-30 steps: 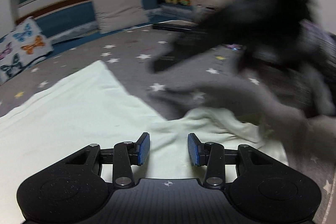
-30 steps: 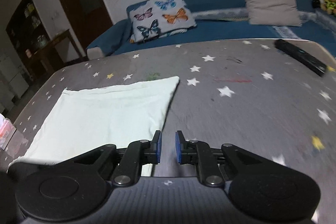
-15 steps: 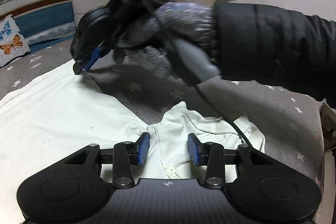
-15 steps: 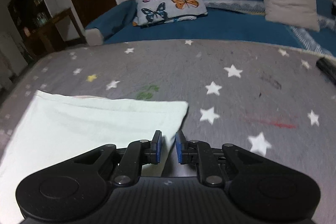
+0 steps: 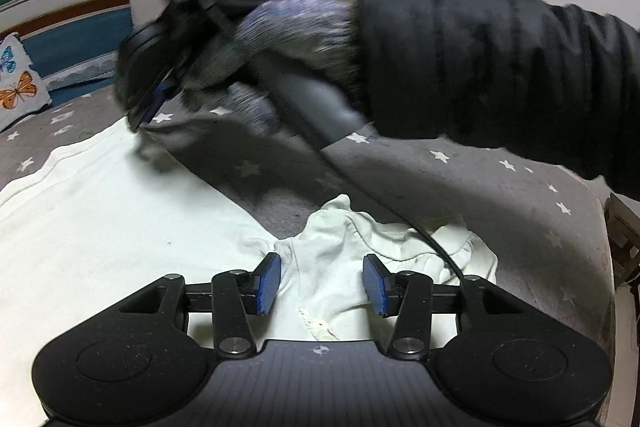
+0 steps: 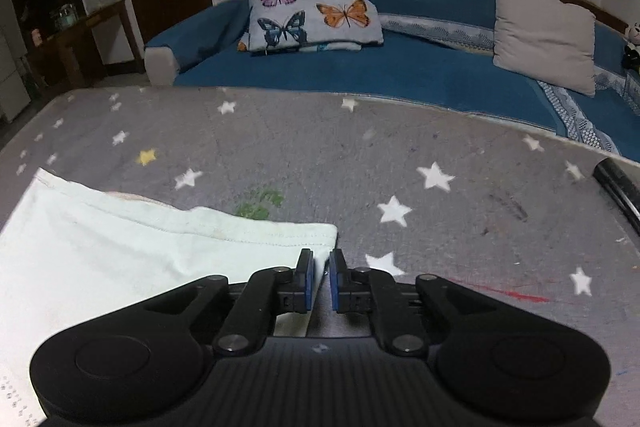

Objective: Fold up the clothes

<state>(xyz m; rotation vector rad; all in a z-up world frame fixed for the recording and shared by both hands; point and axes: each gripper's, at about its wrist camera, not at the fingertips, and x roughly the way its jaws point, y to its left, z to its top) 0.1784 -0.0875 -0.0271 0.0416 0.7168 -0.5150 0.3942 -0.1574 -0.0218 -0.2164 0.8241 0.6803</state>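
Since a second ago, the right gripper (image 6: 321, 277) has been swinging over to the pale green garment's (image 5: 120, 247) far corner on the star-patterned grey cover (image 6: 360, 155); its jaws are sitting nearly together, gripping nothing. Nearer, the left gripper (image 5: 322, 283) is hovering over the crumpled collar (image 5: 360, 227), jaws opening, pads not pressing it.

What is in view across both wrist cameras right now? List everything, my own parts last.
garment: one, pale cream, flat on the table, ruffled end by the left claw
table cover: one, grey with stars
butterfly cushion: one, white, on the blue sofa
plain cushion: one, beige, on the sofa
sofa: one, blue, behind the table
left claw: jaws opening, over the ruffle
right claw: nearly shut at the garment's hem corner
gloved hand: one, grey, black sleeve
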